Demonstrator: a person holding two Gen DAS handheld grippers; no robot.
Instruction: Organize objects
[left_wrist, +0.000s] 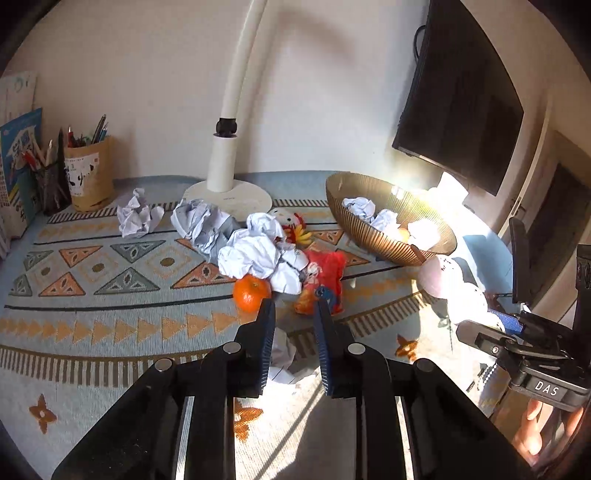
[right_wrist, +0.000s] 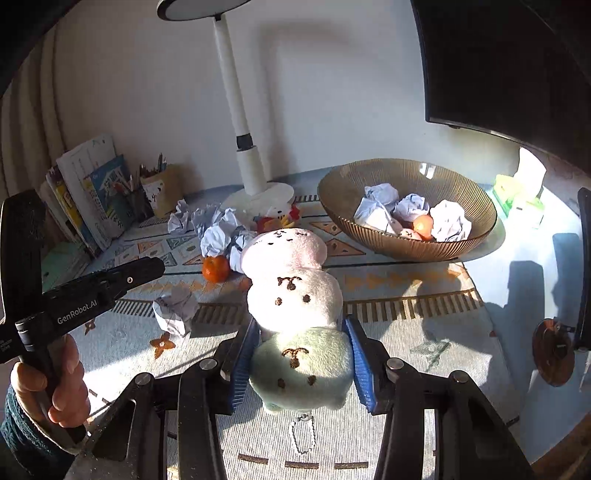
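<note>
Gripping the green end of the plush toy (right_wrist: 295, 314) between its blue pads, the right gripper (right_wrist: 301, 354) points the toy's long axis toward the bowl (right_wrist: 369, 236) ahead-right, while the left gripper (left_wrist: 293, 314) hovers part-open and empty above a crumpled paper (left_wrist: 282, 354).

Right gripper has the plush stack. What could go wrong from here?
1. The right gripper clamps only the green end of the plush toy; the white and pink segments overhang and could sag or snag.
2. The bowl already holds crumpled paper, leaving little room.
3. The left gripper, open, sits close alongside; the two could collide.
</note>
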